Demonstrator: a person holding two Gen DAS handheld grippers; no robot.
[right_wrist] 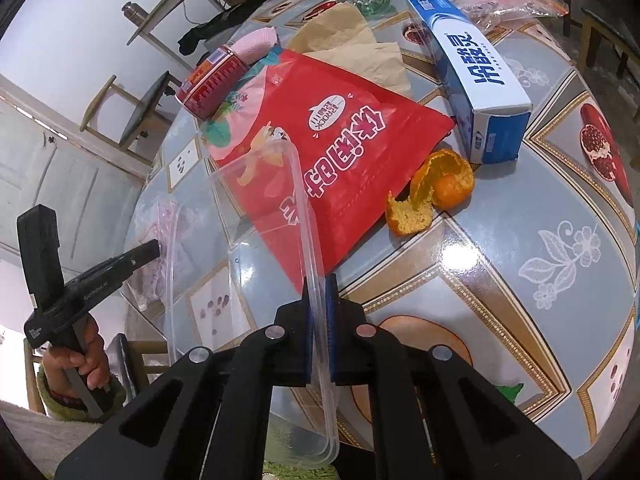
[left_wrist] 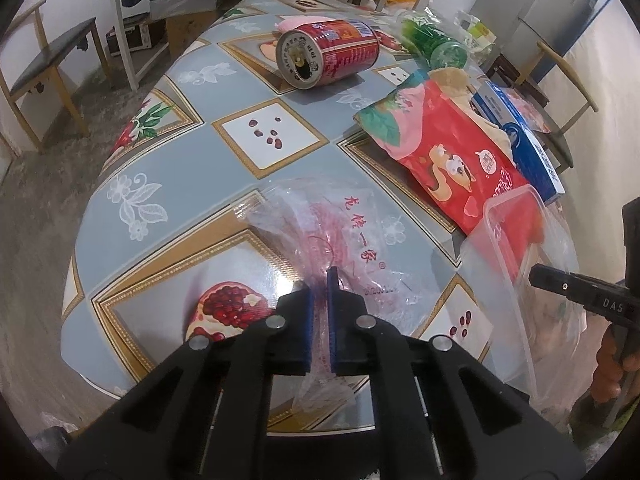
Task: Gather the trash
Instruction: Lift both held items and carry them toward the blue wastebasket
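Patterned tablecloth [left_wrist: 168, 216], red snack bag [right_wrist: 340, 152] at centre, left gripper [left_wrist: 320, 280] pinching clear plastic bag [left_wrist: 352, 232] beside it, right gripper [right_wrist: 319, 284] clamped on clear container [right_wrist: 308, 216] rim over it.

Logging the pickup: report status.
Left gripper shut on clear plastic bag. Right gripper shut on clear container rim. Red pouch, orange peel still on table.

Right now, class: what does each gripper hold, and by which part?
Left gripper: the thin plastic bag, pinched at its bunched near end. Right gripper: the clear plastic box, by its rim.
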